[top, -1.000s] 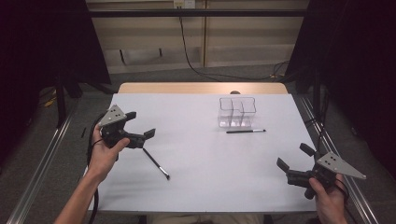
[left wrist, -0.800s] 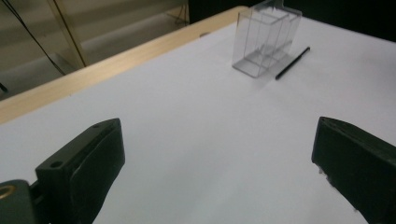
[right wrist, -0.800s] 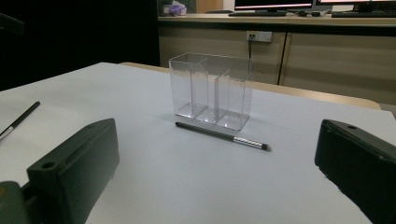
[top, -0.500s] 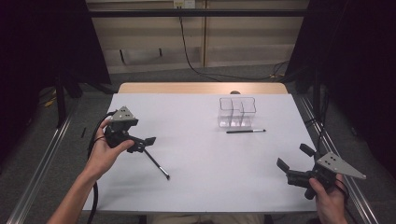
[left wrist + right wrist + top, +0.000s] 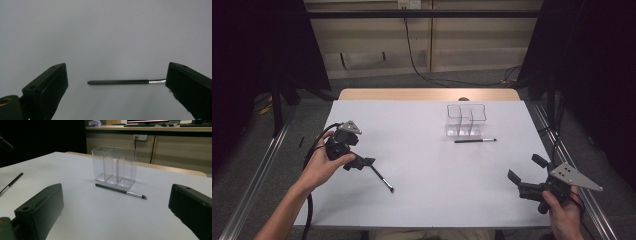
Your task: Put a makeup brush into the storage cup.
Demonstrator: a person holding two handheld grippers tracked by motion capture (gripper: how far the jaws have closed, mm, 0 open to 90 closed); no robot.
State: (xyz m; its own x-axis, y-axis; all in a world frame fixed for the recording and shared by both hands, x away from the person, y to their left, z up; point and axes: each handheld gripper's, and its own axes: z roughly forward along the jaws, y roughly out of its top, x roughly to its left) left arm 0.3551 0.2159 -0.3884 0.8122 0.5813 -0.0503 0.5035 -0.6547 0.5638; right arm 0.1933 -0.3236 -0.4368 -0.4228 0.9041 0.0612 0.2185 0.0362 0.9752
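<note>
A wide white rectangular surface [image 5: 427,150] carries few things, with broad bare stretches across its middle and near edge. The left gripper [image 5: 364,162], held in the person's left hand [image 5: 319,167], sits low over the left part of the surface, well in from the left edge, its jaws spread apart on either side of a thin black pen-like brush with a silver ferrule [image 5: 381,177] that lies flat; in the left gripper view this brush [image 5: 117,82] lies crosswise between the jaws, its silver end just beside the right-hand jaw, and whether they touch cannot be told. A clear plastic organiser box with three upright compartments [image 5: 466,120] stands toward the far right of the surface, short of the far edge. A second slim black brush with a pale band near its tip [image 5: 475,140] lies flat just in front of the box, close to it but apart. The right gripper [image 5: 526,175], in the right hand [image 5: 562,212], rests near the front right corner, close to the right edge, jaws wide apart and empty, facing the box [image 5: 114,166] and that brush [image 5: 120,191] across open white room.
</note>
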